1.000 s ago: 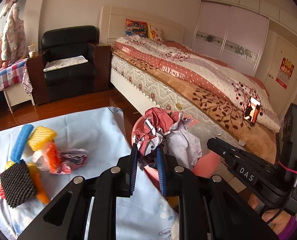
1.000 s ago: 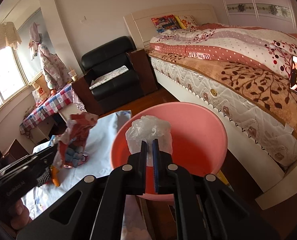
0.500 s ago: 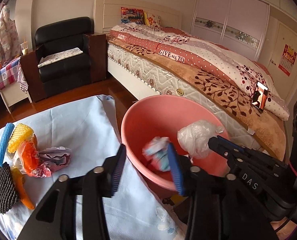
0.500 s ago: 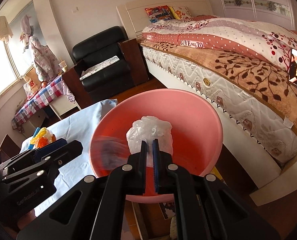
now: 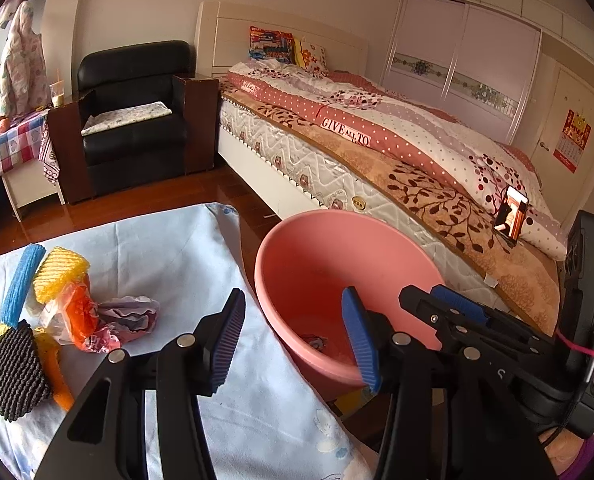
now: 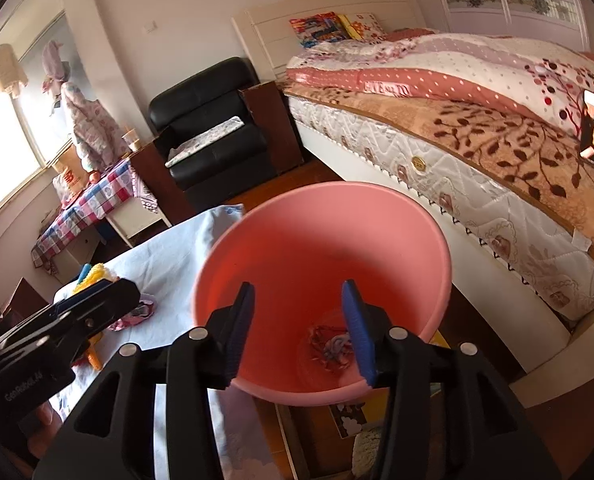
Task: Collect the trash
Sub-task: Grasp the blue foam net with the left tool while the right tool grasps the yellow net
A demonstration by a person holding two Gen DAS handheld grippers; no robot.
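Left gripper (image 5: 293, 336) has just been opening, jaws wide, nothing between them, hanging over the near rim of the pink basin (image 5: 281, 248). Right gripper (image 6: 301, 328) also just opening, empty, above the basin mouth. Dropped wrappers (image 6: 333, 348) lie crumpled on the basin bottom.

Remaining trash sits near the left edge of the tabletop (image 5: 169, 248), on a pale blue cloth: orange plastic wrapper (image 5: 83, 312) touching a crumpled pinkish wrapper (image 5: 131, 314), yellow foam net (image 5: 59, 270), blue foam net (image 5: 19, 284), black foam net (image 5: 15, 372).

Handling guess: all light, soft, crushable; plastic likely slippery, so pinch a bunched fold mid-body. Foam nets are springy, so grab across the middle.

Readable writing: "GIVE ALL TO" on the bed quilt (image 5: 347, 132); "GenRobot.AI", faint, on the left gripper body in the right wrist view.
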